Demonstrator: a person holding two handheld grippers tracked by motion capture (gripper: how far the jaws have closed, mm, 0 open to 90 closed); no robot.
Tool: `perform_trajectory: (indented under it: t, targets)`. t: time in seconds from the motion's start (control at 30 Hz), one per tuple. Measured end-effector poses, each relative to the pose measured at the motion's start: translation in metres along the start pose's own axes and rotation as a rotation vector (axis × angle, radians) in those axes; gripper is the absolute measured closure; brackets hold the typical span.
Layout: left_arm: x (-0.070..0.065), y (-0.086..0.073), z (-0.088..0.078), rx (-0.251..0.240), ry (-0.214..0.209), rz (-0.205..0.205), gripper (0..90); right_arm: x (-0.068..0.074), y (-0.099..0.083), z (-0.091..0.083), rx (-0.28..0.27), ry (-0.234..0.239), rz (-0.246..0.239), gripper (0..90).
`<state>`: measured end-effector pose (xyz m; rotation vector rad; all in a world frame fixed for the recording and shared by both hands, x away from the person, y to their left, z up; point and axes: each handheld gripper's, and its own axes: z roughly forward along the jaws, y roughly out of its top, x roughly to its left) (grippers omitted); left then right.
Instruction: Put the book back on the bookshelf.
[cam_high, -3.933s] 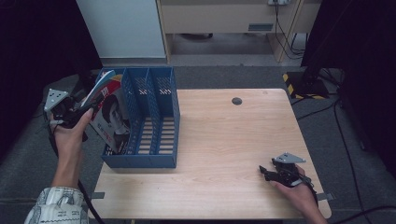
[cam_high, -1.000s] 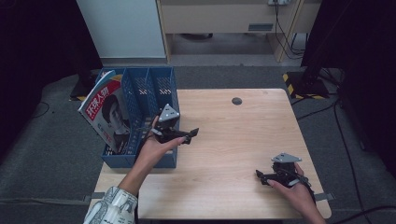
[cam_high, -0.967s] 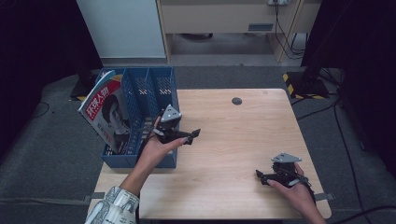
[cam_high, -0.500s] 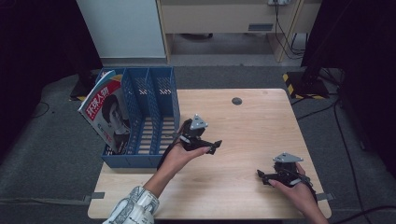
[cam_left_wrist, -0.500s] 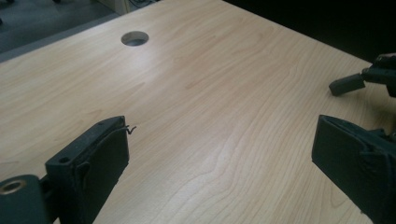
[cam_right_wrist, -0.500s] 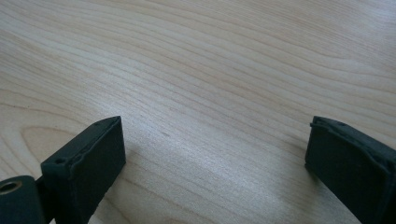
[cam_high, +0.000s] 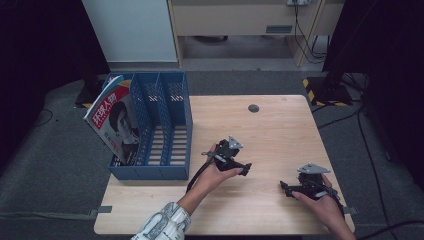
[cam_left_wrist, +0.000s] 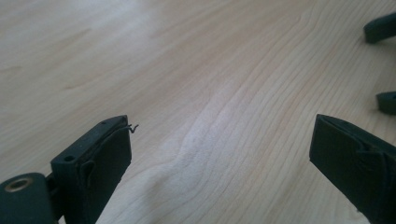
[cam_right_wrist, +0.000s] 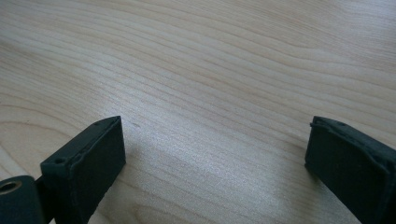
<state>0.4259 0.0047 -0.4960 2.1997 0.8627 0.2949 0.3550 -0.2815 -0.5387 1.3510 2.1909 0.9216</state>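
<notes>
Wooden table (cam_high: 280, 125) is bare under both tools, and both are empty. The left gripper (cam_high: 243, 170) hangs over the middle of the table with its jaws spread wide; in the left gripper view (cam_left_wrist: 219, 154) only wood grain lies between them. The right gripper (cam_high: 283, 187) rests low near the front right corner, jaws also wide apart and holding nothing, as the right gripper view (cam_right_wrist: 215, 154) shows.

The magazine (cam_high: 114, 120) stands tilted in the leftmost compartment of the blue file rack (cam_high: 170, 172), which sits on the left part of the table. Its top leans outward over the rack's left wall, well apart from both grippers.

The placing looks finished to me, so the step in hand seems to be bringing the left gripper to rest. To do it well, lower it slowly and flat on the bare wood, keep the jaws open, stay away from the rack so the leaning magazine is not pushed, and leave room beside the right gripper
</notes>
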Motion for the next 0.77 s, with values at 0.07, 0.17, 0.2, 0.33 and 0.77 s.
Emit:
perform_trajectory:
  t: [0.07,0.17,0.2,0.33,0.77]
  targets:
    - [-0.002,-0.001,0.006,0.012,0.003,0.01,5.3,0.0,0.0,0.0,0.0,-0.001,0.0,5.3]
    - [0.001,-0.003,0.022,-0.003,0.008,-0.032,5.6,0.0,0.0,0.0,0.0,-0.003,0.001,5.2]
    - [0.002,-0.004,0.026,0.0,0.023,-0.038,5.7,0.0,0.0,0.0,0.0,-0.003,0.001,5.2]
    - [0.003,-0.012,0.041,0.026,0.066,-0.054,6.0,0.0,0.0,0.0,0.0,-0.003,0.001,5.2]
    - [0.007,-0.017,0.042,0.016,0.122,-0.053,0.8,0.001,0.0,0.0,-0.001,-0.008,0.002,5.3]
